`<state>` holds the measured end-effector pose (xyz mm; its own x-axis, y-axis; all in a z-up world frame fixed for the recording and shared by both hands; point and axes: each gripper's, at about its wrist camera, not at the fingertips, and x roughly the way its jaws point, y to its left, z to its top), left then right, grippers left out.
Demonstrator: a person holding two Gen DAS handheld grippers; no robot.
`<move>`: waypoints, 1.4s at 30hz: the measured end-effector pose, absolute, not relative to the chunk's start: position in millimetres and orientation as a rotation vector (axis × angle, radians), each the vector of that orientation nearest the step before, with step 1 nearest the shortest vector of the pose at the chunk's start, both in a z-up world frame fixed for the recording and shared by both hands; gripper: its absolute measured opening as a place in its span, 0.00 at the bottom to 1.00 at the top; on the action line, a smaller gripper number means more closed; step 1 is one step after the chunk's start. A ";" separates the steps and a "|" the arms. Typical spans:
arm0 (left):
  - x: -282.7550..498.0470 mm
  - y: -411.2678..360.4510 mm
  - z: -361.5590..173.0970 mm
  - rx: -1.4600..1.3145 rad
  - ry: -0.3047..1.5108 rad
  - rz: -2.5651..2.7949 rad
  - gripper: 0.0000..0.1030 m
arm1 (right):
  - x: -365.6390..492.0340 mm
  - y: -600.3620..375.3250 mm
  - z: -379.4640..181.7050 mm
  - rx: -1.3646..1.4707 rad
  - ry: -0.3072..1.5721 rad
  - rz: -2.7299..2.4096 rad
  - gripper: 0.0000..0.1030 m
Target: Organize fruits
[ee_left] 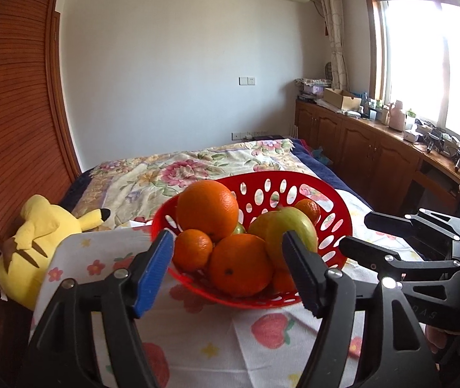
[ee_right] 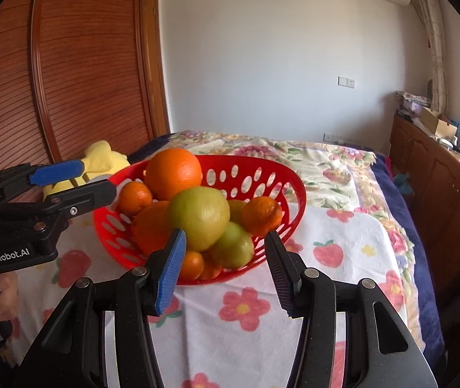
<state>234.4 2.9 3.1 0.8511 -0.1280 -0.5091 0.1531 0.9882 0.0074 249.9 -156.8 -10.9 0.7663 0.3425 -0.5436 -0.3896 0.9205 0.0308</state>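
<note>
A red perforated basket [ee_left: 294,179] [ee_right: 262,163] sits on a strawberry-print cloth on the bed. It is piled with fruit: a large orange [ee_left: 207,207] [ee_right: 173,173] on top, a big green apple [ee_left: 286,226] [ee_right: 199,216], and several small tangerines and green fruits. My left gripper [ee_left: 227,236] hovers just in front of the basket's near side, jaws apart with nothing between them. In the right wrist view the left gripper [ee_right: 97,177] is beside the basket's left rim. My right gripper [ee_right: 225,234] [ee_left: 356,231] stands open before the basket's near right side, holding nothing.
A yellow plush toy [ee_left: 36,242] [ee_right: 100,158] lies left of the basket against a wooden slatted wardrobe [ee_left: 10,113]. The floral blanket [ee_left: 171,168] stretches behind the basket. Wooden cabinets [ee_left: 359,142] with clutter run along the right, under the window.
</note>
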 end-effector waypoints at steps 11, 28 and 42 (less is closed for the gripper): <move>179.2 19.3 17.2 0.036 0.475 -0.109 0.91 | 194.7 -149.9 10.1 -0.045 0.505 0.358 0.57; 119.5 29.2 28.8 0.027 0.446 -0.056 0.96 | 138.1 -153.5 28.9 -0.010 0.420 0.294 0.85; 90.7 43.4 27.5 0.013 0.439 -0.061 0.96 | 112.7 -160.5 28.3 0.011 0.409 0.214 0.86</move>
